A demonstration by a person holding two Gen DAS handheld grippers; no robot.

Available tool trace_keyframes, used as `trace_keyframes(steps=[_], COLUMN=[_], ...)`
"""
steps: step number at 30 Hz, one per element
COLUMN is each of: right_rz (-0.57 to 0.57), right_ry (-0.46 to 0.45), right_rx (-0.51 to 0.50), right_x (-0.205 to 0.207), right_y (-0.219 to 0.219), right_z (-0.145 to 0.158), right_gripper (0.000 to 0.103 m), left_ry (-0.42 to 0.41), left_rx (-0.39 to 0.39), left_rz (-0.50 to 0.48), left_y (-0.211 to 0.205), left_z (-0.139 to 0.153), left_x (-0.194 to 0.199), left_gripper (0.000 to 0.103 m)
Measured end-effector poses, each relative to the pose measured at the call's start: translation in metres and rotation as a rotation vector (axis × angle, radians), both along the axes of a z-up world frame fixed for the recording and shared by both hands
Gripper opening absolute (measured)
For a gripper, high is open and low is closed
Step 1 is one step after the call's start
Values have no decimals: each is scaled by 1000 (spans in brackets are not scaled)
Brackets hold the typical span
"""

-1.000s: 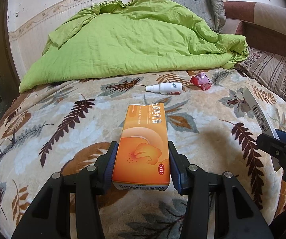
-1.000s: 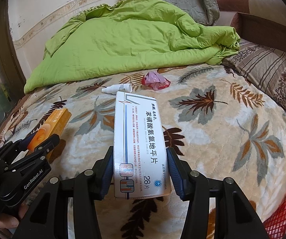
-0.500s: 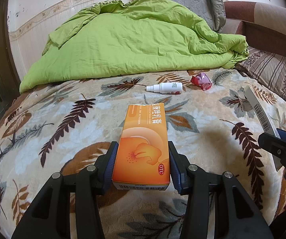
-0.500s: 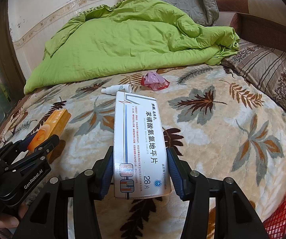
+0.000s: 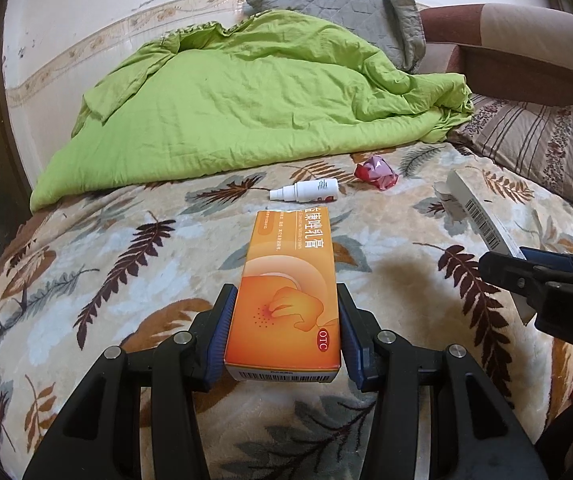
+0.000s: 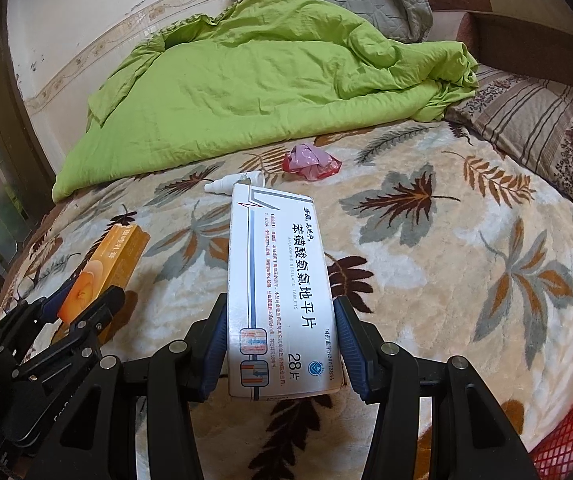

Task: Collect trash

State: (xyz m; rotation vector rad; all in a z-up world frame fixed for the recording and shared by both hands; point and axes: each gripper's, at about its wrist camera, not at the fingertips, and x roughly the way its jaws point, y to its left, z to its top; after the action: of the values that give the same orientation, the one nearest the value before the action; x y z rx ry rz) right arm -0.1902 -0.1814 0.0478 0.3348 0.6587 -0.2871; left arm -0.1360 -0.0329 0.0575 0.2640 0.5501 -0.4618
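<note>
Left wrist view showed the widest shift in its upper half: against the picture a second before, the green quilt (image 5: 246, 108) sat lower in the frame and wall switches had come into sight along the top edge, so the camera had tipped upward or risen a little; the leaf-patterned blanket (image 5: 86, 264) filled the lower half much as before; from the right wrist view the same drift appeared, with the quilt lower and more wall above it; the right gripper (image 6: 281, 344) remained clamped on the white tablet box (image 6: 278, 272) at centre frame, pads pressed to both long sides; the left gripper (image 5: 284, 336) likewise kept the orange cream box (image 5: 290, 288) pinched between its blue pads at lower centre; a red mesh basket (image 6: 566, 432) edged the lower right corner of the right view; smallest, the white spray bottle (image 5: 306, 191) and the pink wrapper (image 5: 376, 170) lay unmoved at mid frame near the quilt's hem; I judged that both boxes were lifted clear and ready for carrying to the basket, with two bits of trash left on the bed
</note>
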Motion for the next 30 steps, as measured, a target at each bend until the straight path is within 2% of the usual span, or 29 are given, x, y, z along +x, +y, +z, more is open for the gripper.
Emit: trace_keyframes(steps=[15, 20, 30], right_rz=[-33, -49, -49], right_ry=[-16, -16, 2], right_rx=[4, 46, 52], right_x=[-16, -30, -57], right_y=[-8, -12, -7], right_z=[6, 8, 16], right_gripper=[55, 55, 55], left_ry=[21, 25, 15], left_rx=[-23, -25, -5], left_rz=[-22, -43, -110], left_y=[1, -2, -12], left_z=[0, 0, 7], left_x=[0, -2, -20], left_gripper=[46, 46, 46])
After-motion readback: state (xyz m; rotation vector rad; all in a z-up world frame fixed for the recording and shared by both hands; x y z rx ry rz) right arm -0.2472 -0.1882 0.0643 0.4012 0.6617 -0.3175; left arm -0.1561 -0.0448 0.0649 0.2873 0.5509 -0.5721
